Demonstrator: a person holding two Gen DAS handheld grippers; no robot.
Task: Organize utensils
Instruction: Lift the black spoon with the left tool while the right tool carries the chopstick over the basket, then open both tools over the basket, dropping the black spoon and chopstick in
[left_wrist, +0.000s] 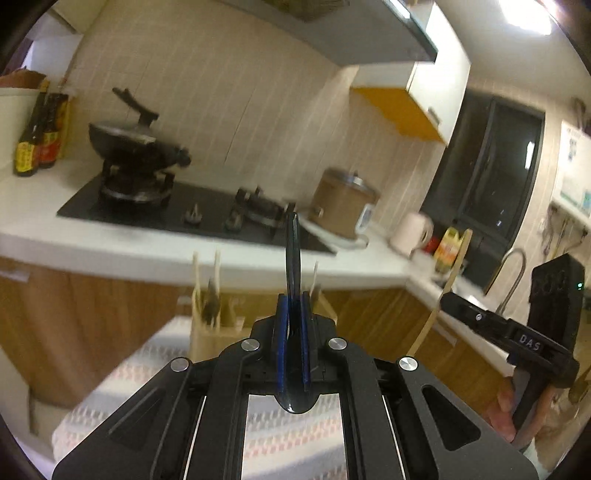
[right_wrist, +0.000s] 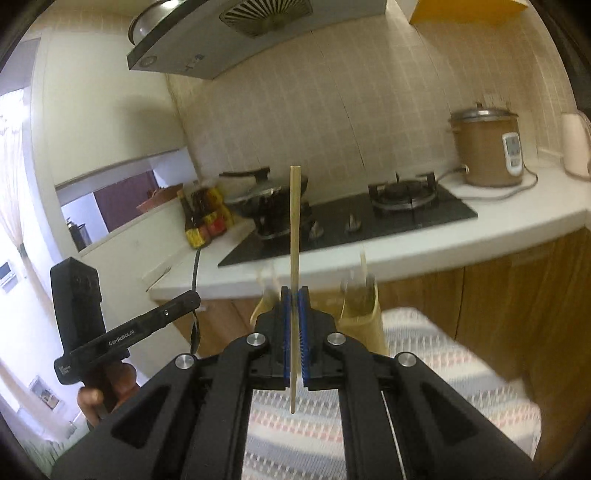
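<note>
With my left gripper (left_wrist: 293, 317) clamping the black spoon (left_wrist: 293, 254) and my right gripper (right_wrist: 294, 314) pinching the chopstick (right_wrist: 294, 236), I'd lower each upright into the near, blurred, seemingly wooden holder (left_wrist: 214, 332).

Both views are warm and fairly dim, with a yellowish cast; in the left wrist view a ceiling light (left_wrist: 526, 14) burns out to pure white at the upper right; the window (left_wrist: 487, 170) far right is dark; in the right wrist view pale daylight washes out the curtain (right_wrist: 11, 221) at the left edge; motion blur smears the far white surface (left_wrist: 184, 243), the stove (left_wrist: 192, 214) and the wooden holder (left_wrist: 218, 325) in the left view; the holder is blurred in the right view too, while the near black tongs (right_wrist: 294, 325) stay sharp; fisheye bending curves the wall tiles and hood (right_wrist: 221, 44); black vignette rings the corners.
</note>
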